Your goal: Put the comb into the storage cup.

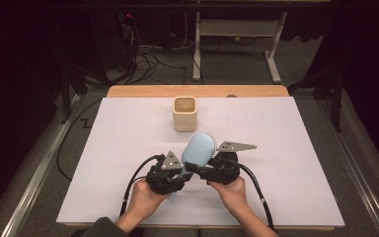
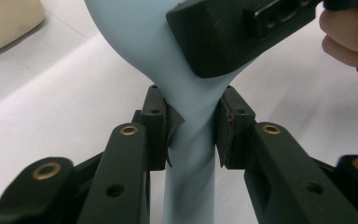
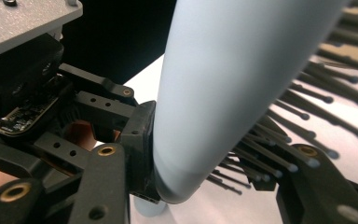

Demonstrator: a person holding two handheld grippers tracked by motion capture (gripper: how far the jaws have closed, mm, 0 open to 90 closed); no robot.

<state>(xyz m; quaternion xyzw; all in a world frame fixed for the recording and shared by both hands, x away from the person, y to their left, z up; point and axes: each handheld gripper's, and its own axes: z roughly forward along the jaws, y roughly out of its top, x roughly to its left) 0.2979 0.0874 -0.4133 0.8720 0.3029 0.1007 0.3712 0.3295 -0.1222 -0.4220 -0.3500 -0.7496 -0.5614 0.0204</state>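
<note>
Pale blue hairbrush [image 1: 199, 149] held off the white table cover [image 1: 301, 197], just in front of centre, head raised and pointing toward 12 o'clock. Smooth matte plastic; oval paddle head narrowing to a round handle.

Left gripper [image 1: 173, 174] pinches the handle neck: in the left gripper view both pads press the narrowing stem [image 2: 191, 135], one pad's lining curled at its edge.

Right gripper [image 1: 203, 168] comes in from 3 o'clock and clamps the head's lower end. Right gripper view shows what the high view does not: one jaw flat on the smooth back [image 3: 205, 107], the other among dark, ball-tipped bristles [image 3: 303, 140].

High view alone shows a cream, square, open-topped cup [image 1: 184, 113] at 12 o'clock, apart from the brush, and the person's hands [image 1: 234, 192] at 6 o'clock.
</note>
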